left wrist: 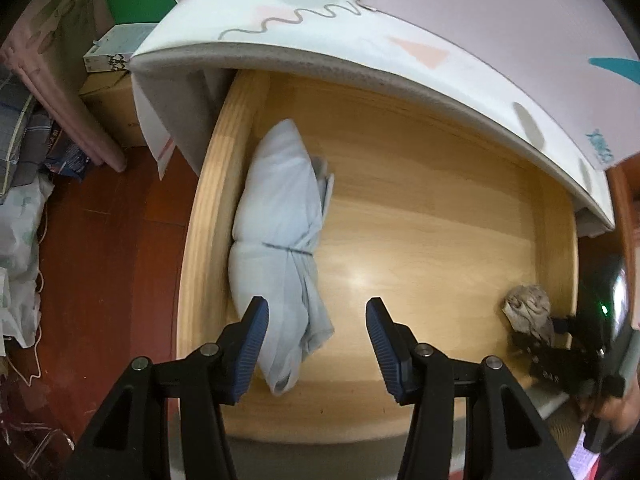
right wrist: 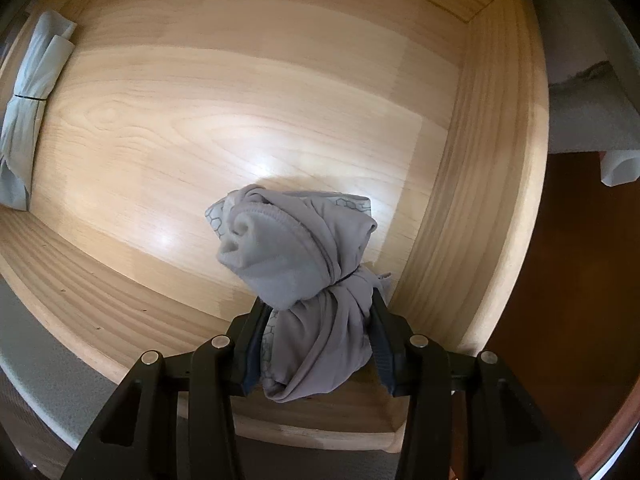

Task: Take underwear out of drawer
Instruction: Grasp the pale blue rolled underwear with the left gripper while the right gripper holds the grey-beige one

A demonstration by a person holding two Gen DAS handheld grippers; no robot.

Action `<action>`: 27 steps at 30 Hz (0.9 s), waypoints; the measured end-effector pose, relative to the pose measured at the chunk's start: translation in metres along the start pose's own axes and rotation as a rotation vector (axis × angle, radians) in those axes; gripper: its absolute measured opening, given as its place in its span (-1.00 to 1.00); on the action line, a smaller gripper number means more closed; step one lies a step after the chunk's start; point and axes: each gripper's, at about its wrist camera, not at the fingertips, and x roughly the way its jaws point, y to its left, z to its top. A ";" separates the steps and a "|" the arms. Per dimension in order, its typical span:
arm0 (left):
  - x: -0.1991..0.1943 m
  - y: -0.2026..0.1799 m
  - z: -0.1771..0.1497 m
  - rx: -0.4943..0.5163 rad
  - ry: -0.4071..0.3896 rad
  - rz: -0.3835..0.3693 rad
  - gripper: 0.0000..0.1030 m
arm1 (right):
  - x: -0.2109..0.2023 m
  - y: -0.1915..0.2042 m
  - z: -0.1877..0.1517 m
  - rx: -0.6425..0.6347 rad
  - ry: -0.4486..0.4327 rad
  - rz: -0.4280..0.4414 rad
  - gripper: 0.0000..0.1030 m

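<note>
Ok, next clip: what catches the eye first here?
The right gripper clamps a grey bundled underwear near the right wall of the wooden drawer. The left gripper hangs open over a pale blue bundle lying along the drawer's left wall.

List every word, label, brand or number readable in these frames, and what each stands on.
None reads clearly.
Teal lettering on the mattress cover: distorted, unreadable.
Print on the white box beside the bed: too small.
Print on the dark packaging on the floor: blurred.
Grey underwear waistband: hexagon pattern, no words.
</note>
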 end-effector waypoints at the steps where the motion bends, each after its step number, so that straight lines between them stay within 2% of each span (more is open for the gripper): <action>1: 0.003 0.000 0.003 -0.007 -0.001 0.026 0.01 | -0.008 -0.012 -0.008 0.001 -0.002 0.000 -0.18; 3: 0.009 -0.002 0.007 -0.012 0.001 0.080 0.01 | -0.007 -0.030 -0.021 0.001 -0.004 0.000 -0.18; 6: 0.019 -0.002 0.014 -0.019 0.010 0.144 0.01 | -0.012 -0.024 -0.032 -0.001 -0.009 0.001 -0.18; 11: 0.038 -0.001 0.022 -0.057 0.075 0.175 0.01 | -0.019 -0.023 -0.036 -0.003 -0.013 0.003 -0.18; 17: 0.052 -0.012 0.022 -0.002 0.115 0.200 0.05 | -0.014 -0.022 -0.040 -0.005 -0.015 0.005 -0.18; 21: 0.058 -0.022 0.023 0.022 0.121 0.201 0.05 | -0.014 -0.022 -0.041 -0.005 -0.015 0.005 -0.18; 27: 0.065 -0.022 0.031 -0.016 0.131 0.234 0.06 | -0.014 -0.021 -0.042 -0.004 -0.016 0.006 -0.18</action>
